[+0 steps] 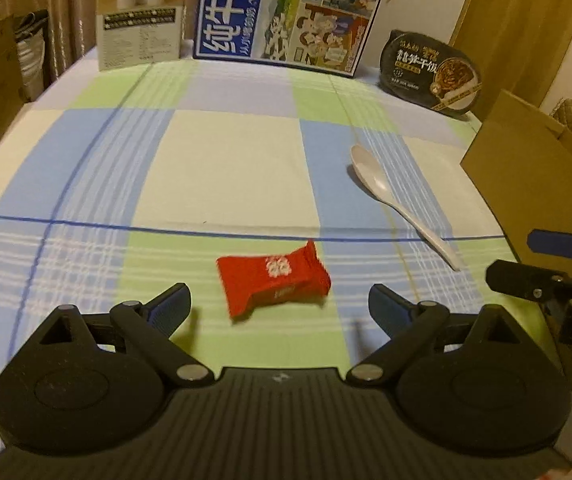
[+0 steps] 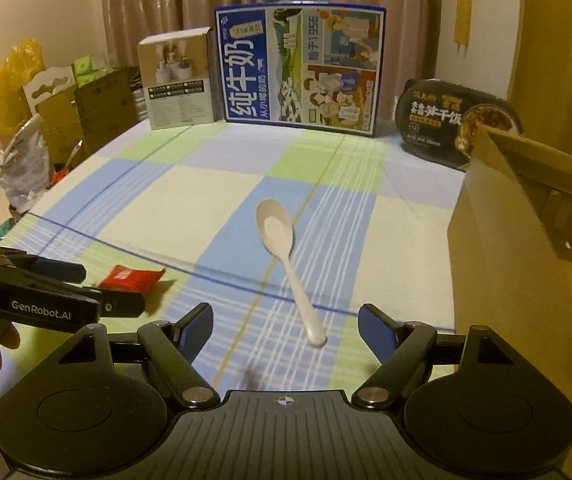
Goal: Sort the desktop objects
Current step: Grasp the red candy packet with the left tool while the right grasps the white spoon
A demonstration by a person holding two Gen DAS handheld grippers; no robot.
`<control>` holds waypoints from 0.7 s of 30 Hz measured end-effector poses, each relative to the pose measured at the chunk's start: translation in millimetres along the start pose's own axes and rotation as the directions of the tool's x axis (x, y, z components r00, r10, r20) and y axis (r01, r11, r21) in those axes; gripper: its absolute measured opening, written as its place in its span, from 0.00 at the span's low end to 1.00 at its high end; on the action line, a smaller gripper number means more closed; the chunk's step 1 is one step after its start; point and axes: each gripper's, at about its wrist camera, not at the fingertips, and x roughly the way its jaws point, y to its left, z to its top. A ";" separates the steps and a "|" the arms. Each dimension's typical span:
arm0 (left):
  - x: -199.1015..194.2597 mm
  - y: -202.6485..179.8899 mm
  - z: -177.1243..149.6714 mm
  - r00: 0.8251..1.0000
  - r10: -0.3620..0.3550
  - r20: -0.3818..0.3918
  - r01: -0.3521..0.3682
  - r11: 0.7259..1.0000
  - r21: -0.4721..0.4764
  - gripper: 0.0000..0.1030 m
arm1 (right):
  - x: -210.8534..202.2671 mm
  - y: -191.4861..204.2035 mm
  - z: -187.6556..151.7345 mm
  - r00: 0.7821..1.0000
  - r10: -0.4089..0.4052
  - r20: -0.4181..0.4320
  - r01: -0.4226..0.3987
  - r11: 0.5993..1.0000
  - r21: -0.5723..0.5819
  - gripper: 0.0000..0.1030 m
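Note:
A red snack packet [image 1: 273, 282] lies on the checked tablecloth just ahead of my left gripper [image 1: 278, 304], which is open with the packet between and beyond its fingertips. It also shows in the right wrist view [image 2: 132, 279], partly behind the left gripper [image 2: 66, 288]. A white plastic spoon [image 2: 288, 258] lies with its handle end between the fingertips of my open, empty right gripper [image 2: 285, 326]. The spoon also shows in the left wrist view [image 1: 398, 204], and the right gripper [image 1: 542, 264] at its right edge.
An open cardboard box [image 2: 526, 240] stands at the right [image 1: 534, 168]. At the back stand a blue milk carton [image 2: 300, 66], a small white box [image 2: 178, 80] and a black instant-rice bowl [image 2: 452, 120]. Bags and boxes sit off the table's left edge [image 2: 46, 120].

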 end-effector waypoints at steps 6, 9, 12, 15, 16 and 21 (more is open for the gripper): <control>24.6 1.5 5.7 0.999 0.046 -0.025 -0.046 0.999 -0.003 0.79 | 22.7 -5.5 5.5 1.000 0.005 -0.003 -0.005 1.000 0.009 0.75; 25.7 3.2 7.8 0.998 0.064 -0.020 -0.064 0.998 0.001 0.70 | 32.7 -5.1 9.0 1.000 0.011 0.000 -0.011 1.000 0.006 0.75; 24.4 2.7 8.1 0.996 0.087 -0.024 -0.087 0.996 0.032 0.57 | 42.2 -3.9 14.1 1.000 0.022 0.004 -0.022 1.000 0.004 0.73; 22.5 1.8 6.6 0.994 0.106 -0.024 -0.104 0.991 0.081 0.46 | 51.7 -1.8 18.6 0.999 0.032 0.012 -0.032 0.999 -0.005 0.70; 21.9 2.1 6.5 0.994 0.106 -0.024 -0.103 0.990 0.093 0.43 | 55.0 -1.1 20.1 0.999 0.034 0.014 -0.034 0.999 -0.009 0.69; 18.8 9.4 6.5 0.996 0.081 -0.020 -0.079 0.993 0.092 0.37 | 72.9 1.9 26.8 0.999 0.042 0.027 -0.042 0.999 -0.018 0.64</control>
